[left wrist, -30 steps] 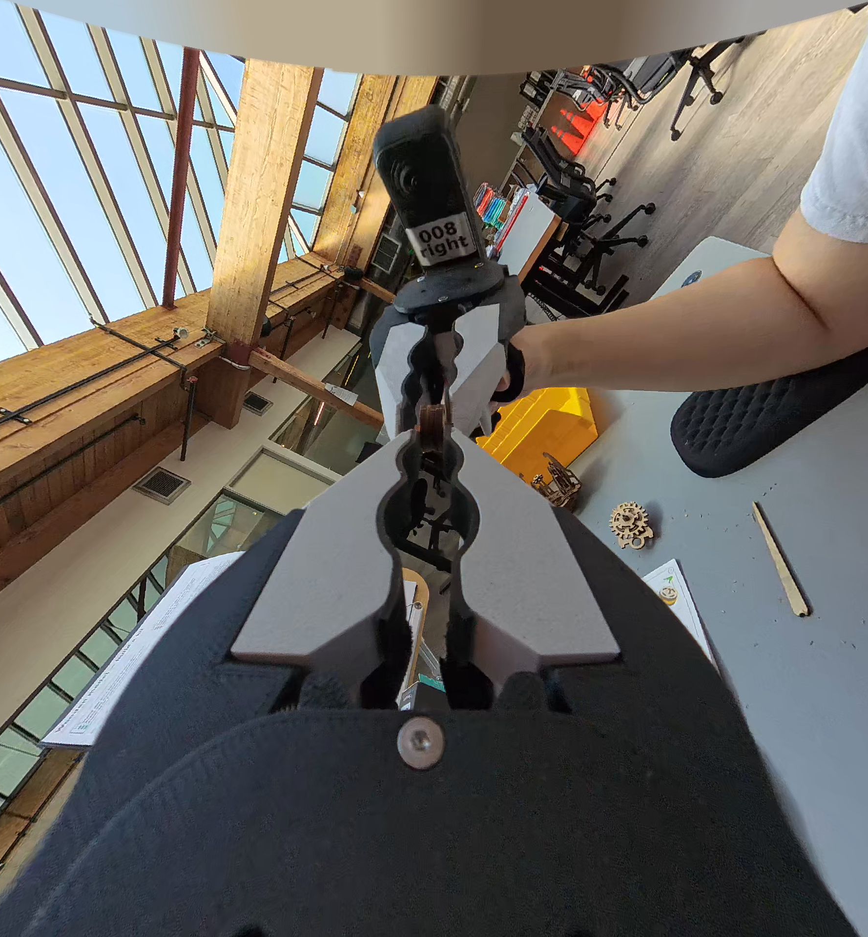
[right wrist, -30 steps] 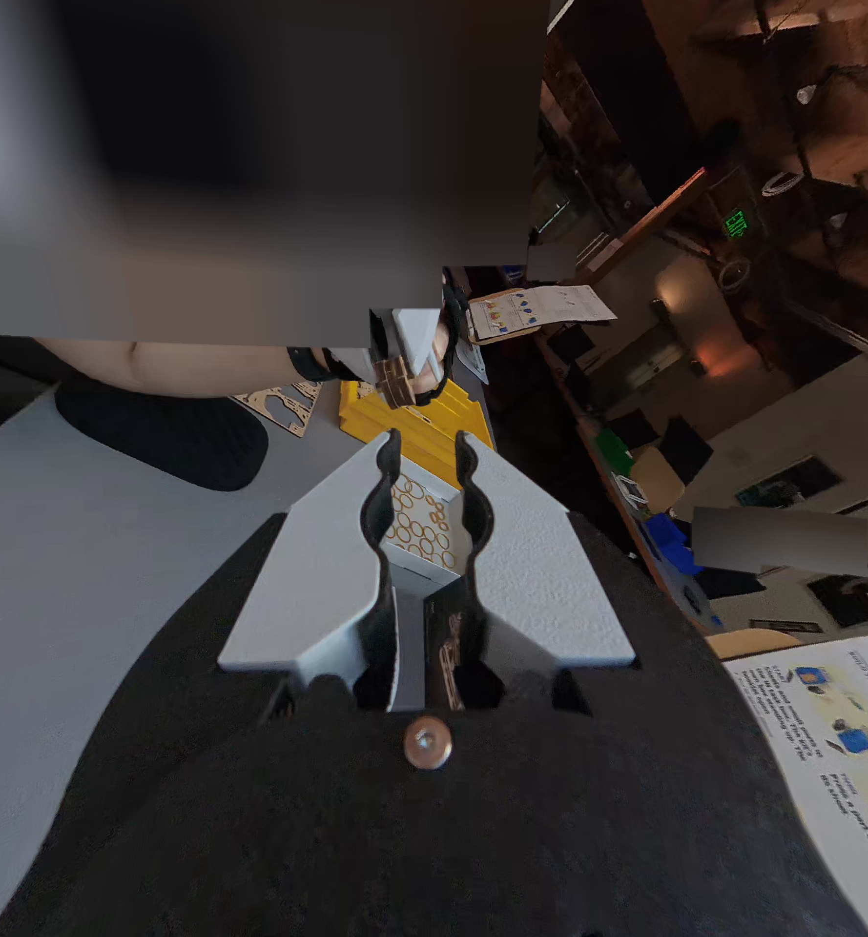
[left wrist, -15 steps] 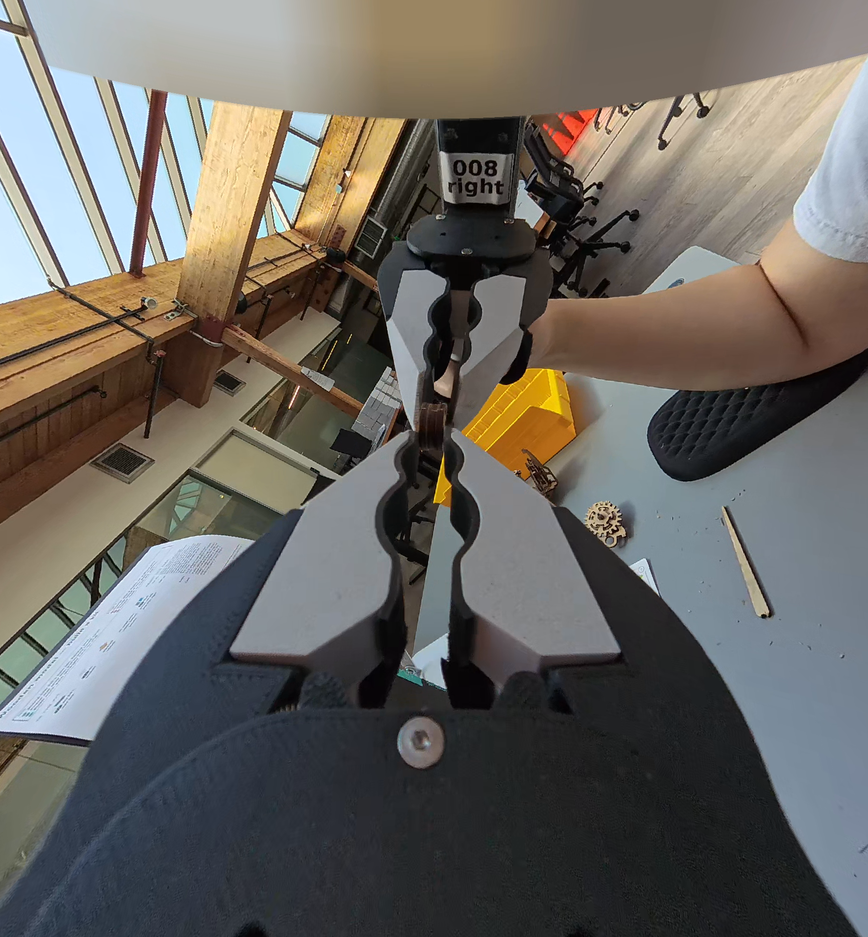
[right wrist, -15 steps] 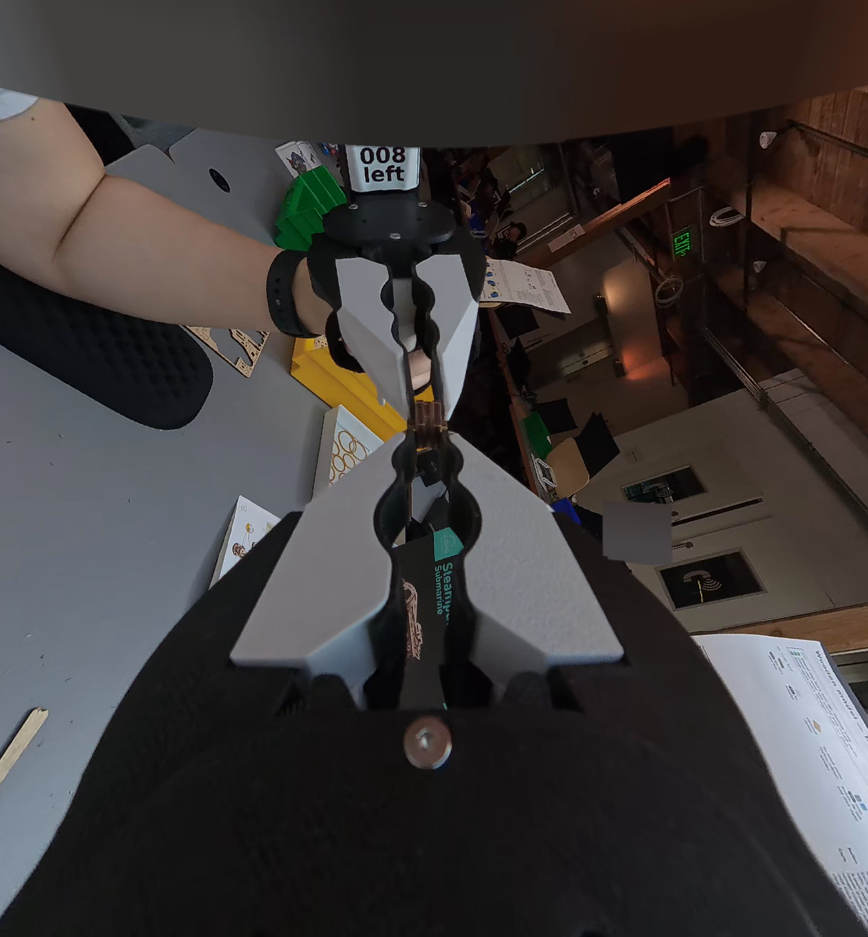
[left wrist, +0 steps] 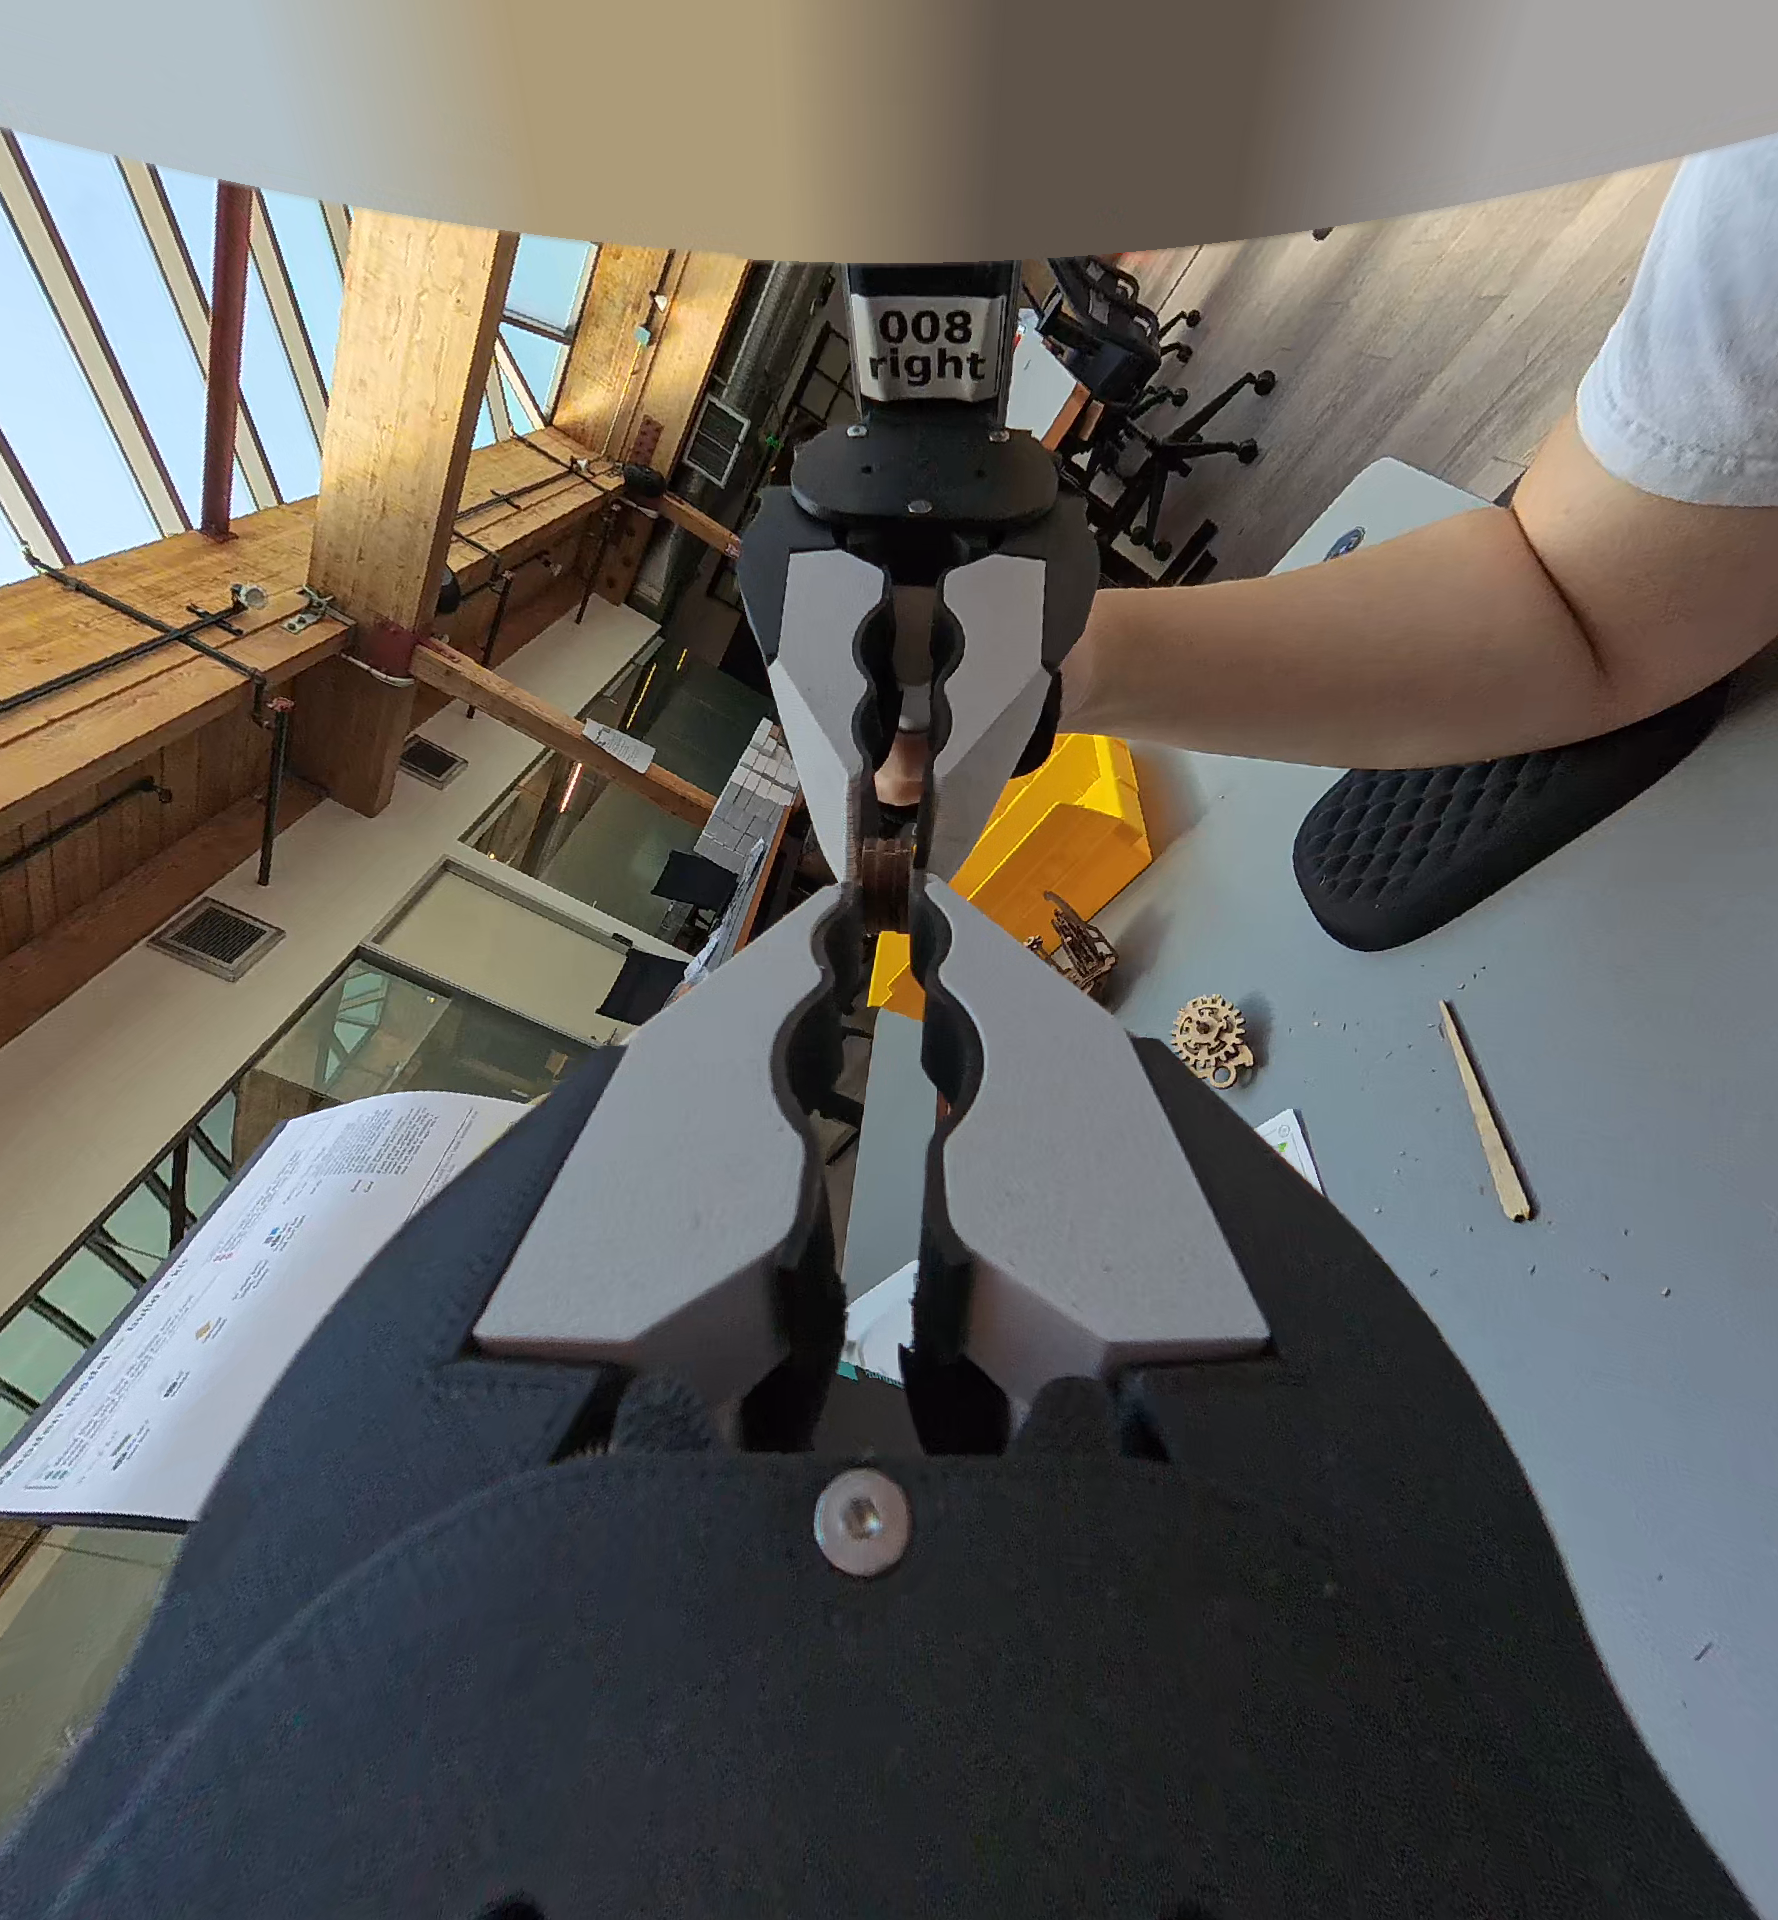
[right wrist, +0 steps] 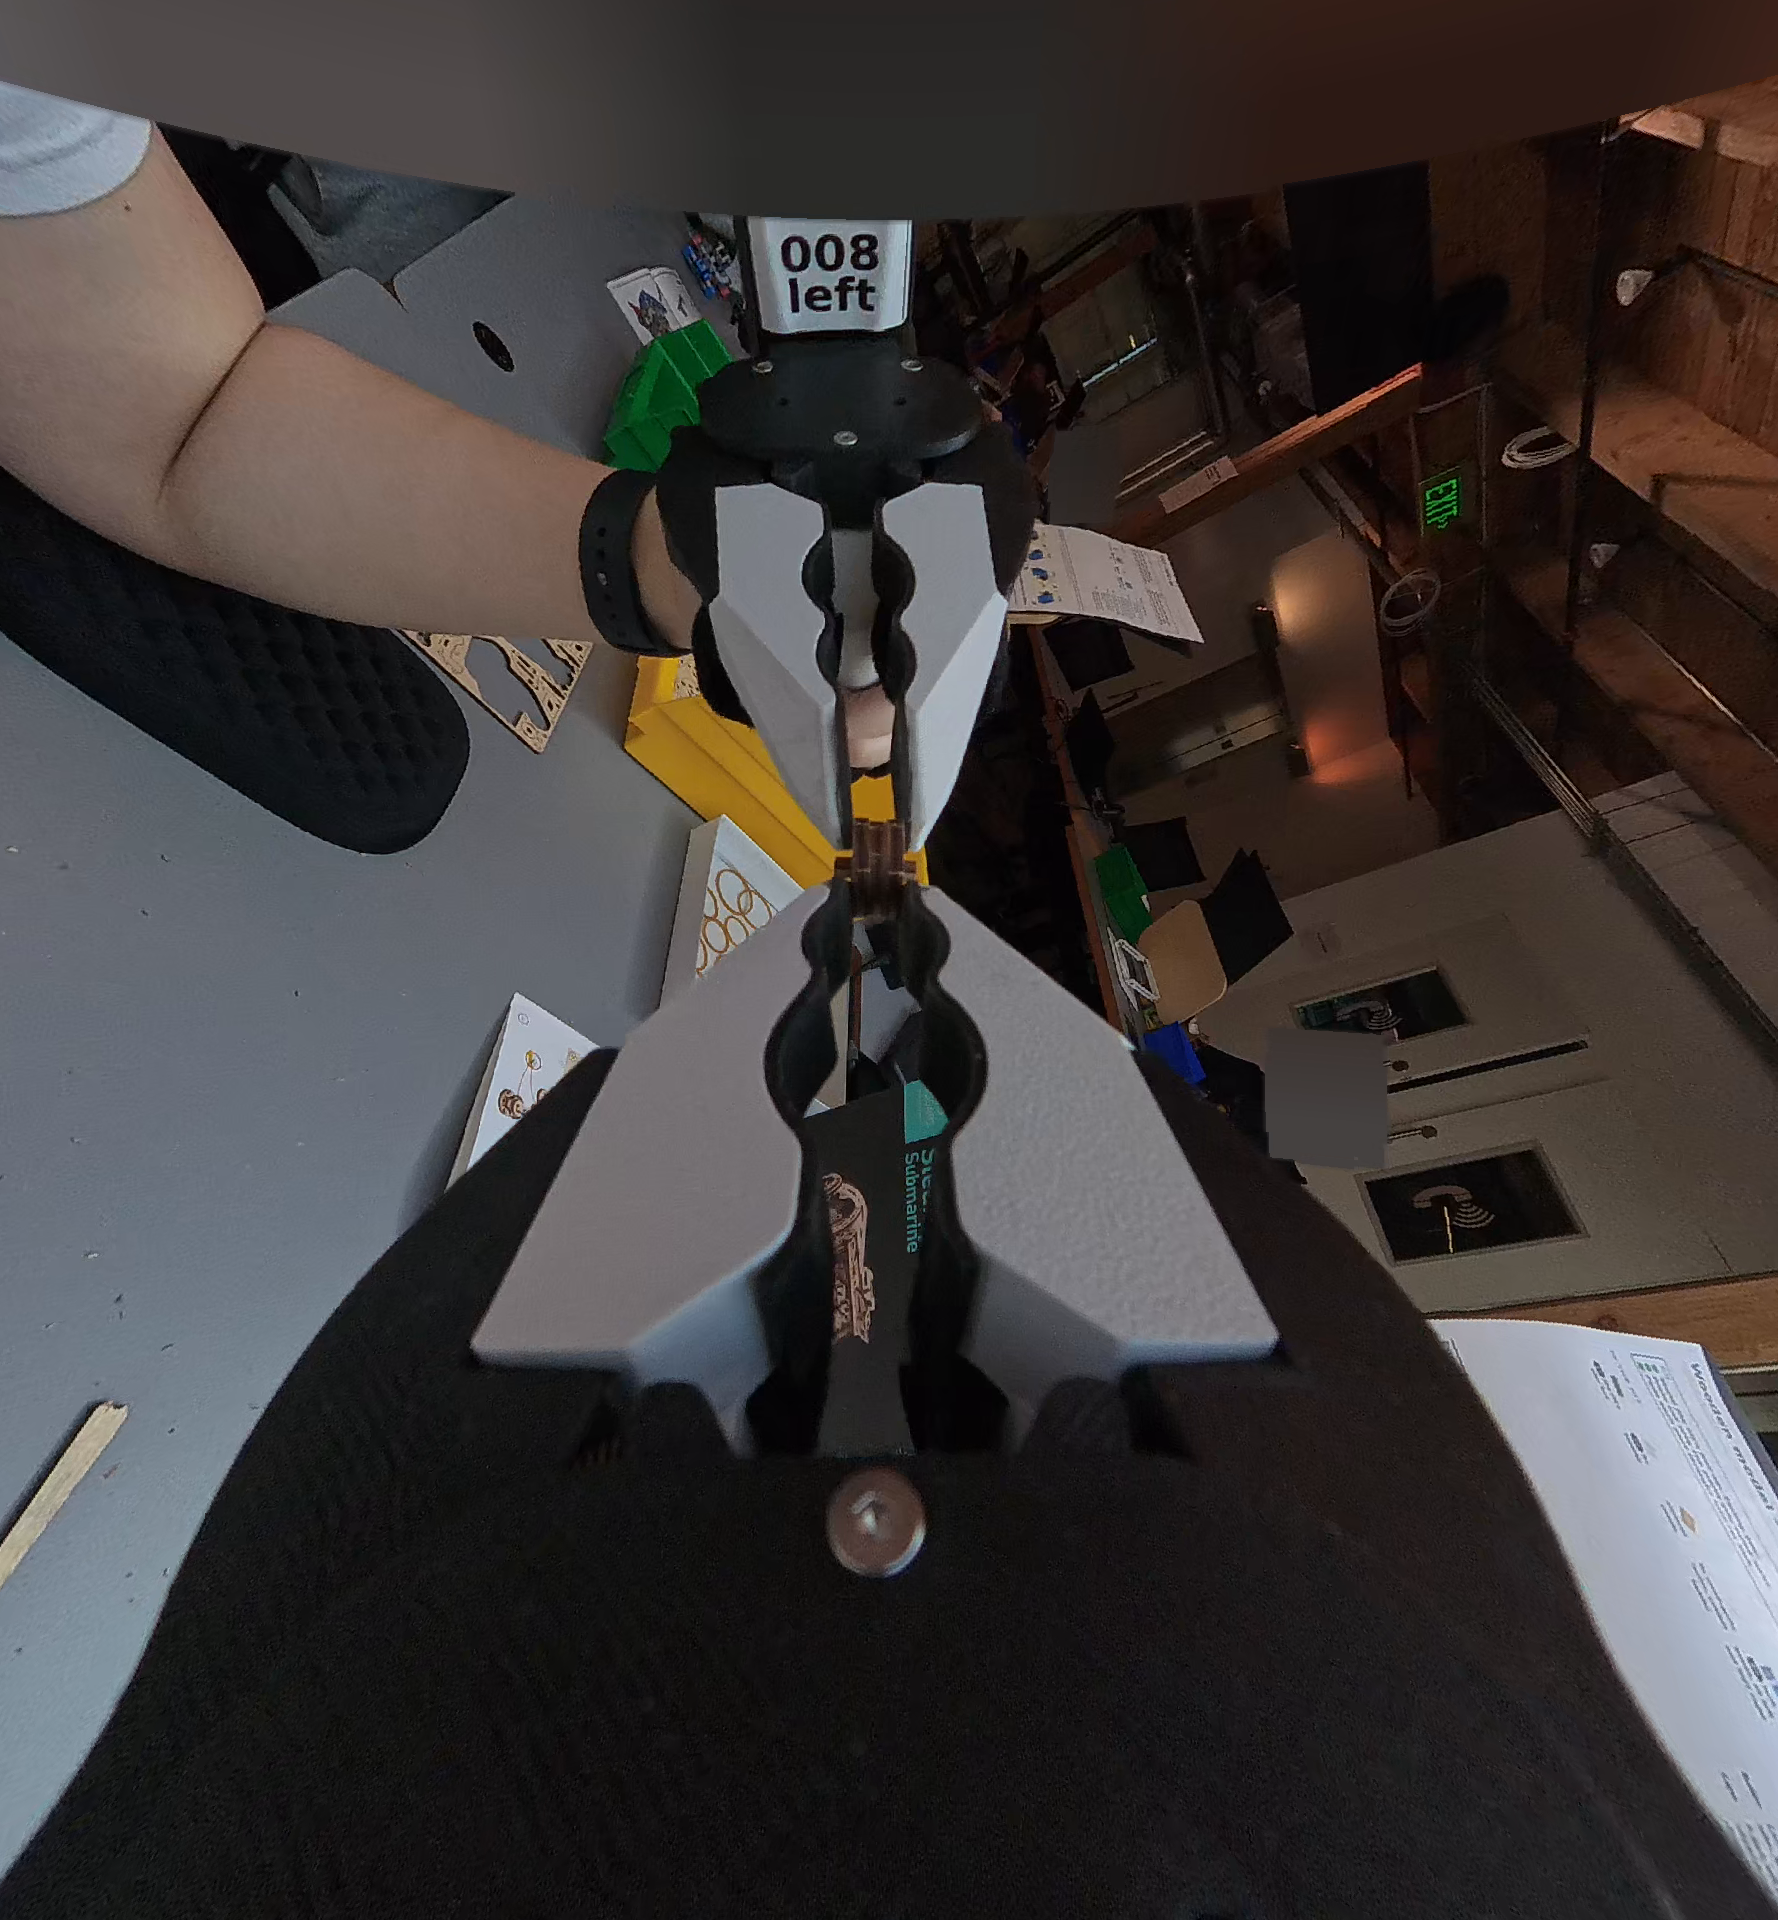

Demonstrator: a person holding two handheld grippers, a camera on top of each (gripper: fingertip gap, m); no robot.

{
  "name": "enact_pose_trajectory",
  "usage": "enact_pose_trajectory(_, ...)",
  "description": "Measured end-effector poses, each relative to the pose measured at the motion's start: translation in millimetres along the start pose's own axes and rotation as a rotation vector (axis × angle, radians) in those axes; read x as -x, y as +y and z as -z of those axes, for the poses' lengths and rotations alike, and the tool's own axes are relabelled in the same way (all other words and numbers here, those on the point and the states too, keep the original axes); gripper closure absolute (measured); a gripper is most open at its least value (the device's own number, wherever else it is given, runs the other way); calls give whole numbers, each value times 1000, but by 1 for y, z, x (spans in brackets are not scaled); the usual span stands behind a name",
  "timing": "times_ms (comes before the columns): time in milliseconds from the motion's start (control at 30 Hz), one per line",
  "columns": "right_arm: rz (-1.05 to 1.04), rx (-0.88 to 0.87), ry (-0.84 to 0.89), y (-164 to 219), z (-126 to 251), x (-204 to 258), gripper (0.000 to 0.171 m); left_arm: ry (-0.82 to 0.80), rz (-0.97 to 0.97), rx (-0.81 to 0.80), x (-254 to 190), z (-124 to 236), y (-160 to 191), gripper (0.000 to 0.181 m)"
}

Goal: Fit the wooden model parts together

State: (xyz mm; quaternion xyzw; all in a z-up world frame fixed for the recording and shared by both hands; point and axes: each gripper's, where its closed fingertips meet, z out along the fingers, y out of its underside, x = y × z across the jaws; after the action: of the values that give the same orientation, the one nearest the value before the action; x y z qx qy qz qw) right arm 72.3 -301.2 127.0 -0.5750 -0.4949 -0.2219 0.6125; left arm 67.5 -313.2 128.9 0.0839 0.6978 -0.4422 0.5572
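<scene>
Left claw (left wrist: 883, 912): closed on small wooden part (left wrist: 883, 883), pinched at the fingertips, held in the air above the grey bench (left wrist: 1643, 1091).
Right claw (right wrist: 872, 914): closed on the same wooden part (right wrist: 872, 871), tip to tip with the left claw (right wrist: 869, 831), which enters at 12 o'clock; in the left wrist view the right claw (left wrist: 885, 847) likewise enters at 12 o'clock. Part made of stacked brown layers, gripped from both ends; whether one piece or two already joined cannot be told.
Wooden gear (left wrist: 1212, 1039): flat on bench, at 2 o'clock from the left claw.
Partly built wooden assembly (left wrist: 1072, 951): beside yellow bin (left wrist: 1061, 831), at 3 o'clock of the held part.
Wooden stick (left wrist: 1484, 1110): flat on bench, farther out at 3 o'clock.
Black padded rest (left wrist: 1487, 831): under a person's forearm (left wrist: 1384, 644).
Printed instruction sheet (left wrist: 230, 1309): at 8 o'clock.
Dark printed box (right wrist: 869, 1247): seen between the right claw's fingers, below.
</scene>
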Motion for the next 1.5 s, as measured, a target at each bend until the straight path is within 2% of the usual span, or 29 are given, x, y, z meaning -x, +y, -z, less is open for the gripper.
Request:
enact_pose_trajectory(233, 19, 13, -6, 1, 2, 1, 163, 19, 25, 3, -1, -2, 1, 174)
enact_pose_trajectory(467, 126, 89, 43, -4, 6, 1, 161, -23, -76, 30, -3, -2, -6, 168)
enact_pose_trajectory(667, 114, 96, -3, -10, 7, 9, 163, 1, -132, 51, -12, -4, -6, 175)
enact_pose_trajectory(833, 65, 64, -54, -10, 6, 14, 163, 63, -67, 55, -15, -4, -6, 174)
enact_pose_trajectory(1033, 46, 2, -29, -16, 7, 9, 162, 29, -74, 19, -10, -2, -11, 175)
enact_pose_trajectory(1367, 28, 22, -42, -17, 10, 9, 162, -9, -143, 20, -11, -1, -15, 174)
enact_pose_trajectory(1500, 54, 16, -46, -19, 13, 11, 162, 6, -122, 21, -13, 0, -16, 166)
